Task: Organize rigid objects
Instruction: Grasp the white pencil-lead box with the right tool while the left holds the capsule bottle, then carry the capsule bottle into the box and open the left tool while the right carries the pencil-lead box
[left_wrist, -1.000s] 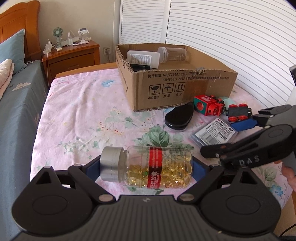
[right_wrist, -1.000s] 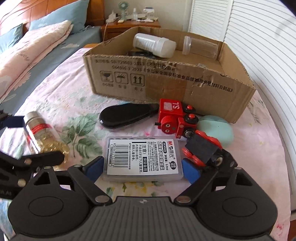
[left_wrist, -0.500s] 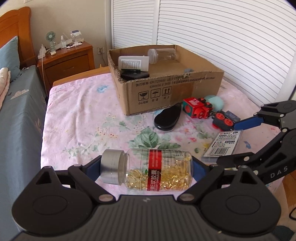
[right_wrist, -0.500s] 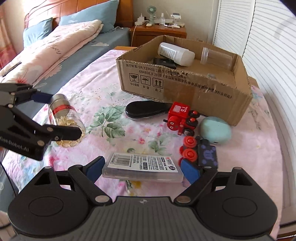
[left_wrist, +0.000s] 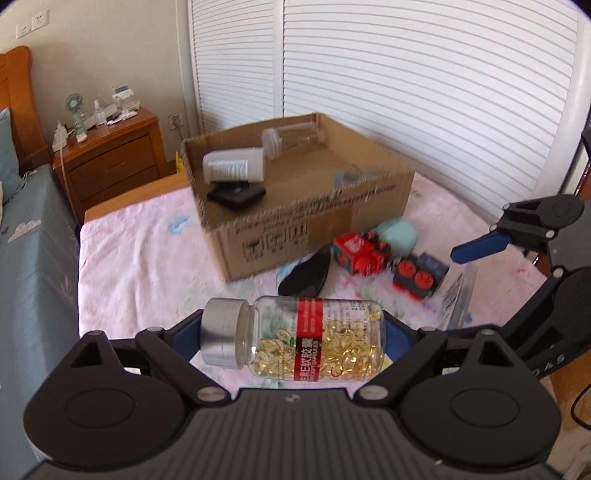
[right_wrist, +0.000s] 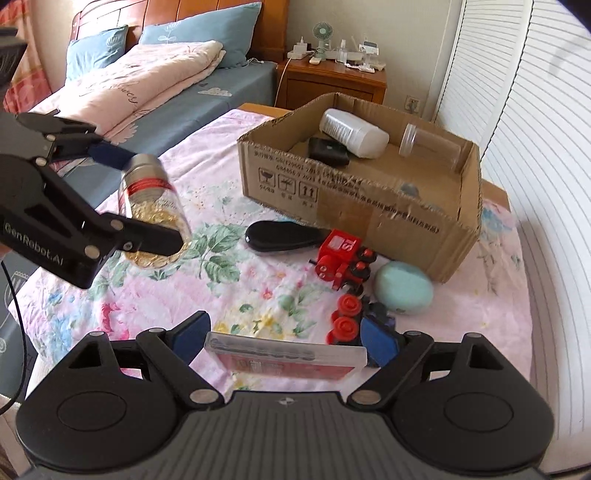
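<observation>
My left gripper (left_wrist: 295, 328) is shut on a clear bottle of yellow capsules (left_wrist: 306, 343) with a silver cap and red label. It holds the bottle crosswise above the floral bedspread (left_wrist: 147, 266). In the right wrist view the same bottle (right_wrist: 151, 206) hangs in the left gripper (right_wrist: 147, 195) at the left. My right gripper (right_wrist: 286, 339) has a flat clear plastic case (right_wrist: 288, 360) between its blue pads, raised off the bed and seen edge-on. Its jaws are closing on the case. An open cardboard box (left_wrist: 314, 236) stands ahead of both.
In the box lie a white bottle (left_wrist: 234, 170), a clear jar (left_wrist: 291, 138) and a black pouch (left_wrist: 236, 194). Before it on the bed are a black oval case (right_wrist: 280, 234), a red toy engine (right_wrist: 341, 262), a teal oval (right_wrist: 404, 291) and a red-wheeled wagon (right_wrist: 351, 323). A nightstand (left_wrist: 110, 162) stands behind.
Both grippers have risen with their loads. The plastic case came up off the bedspread and tipped from flat to edge-on, and the right jaws have narrowed around it.
</observation>
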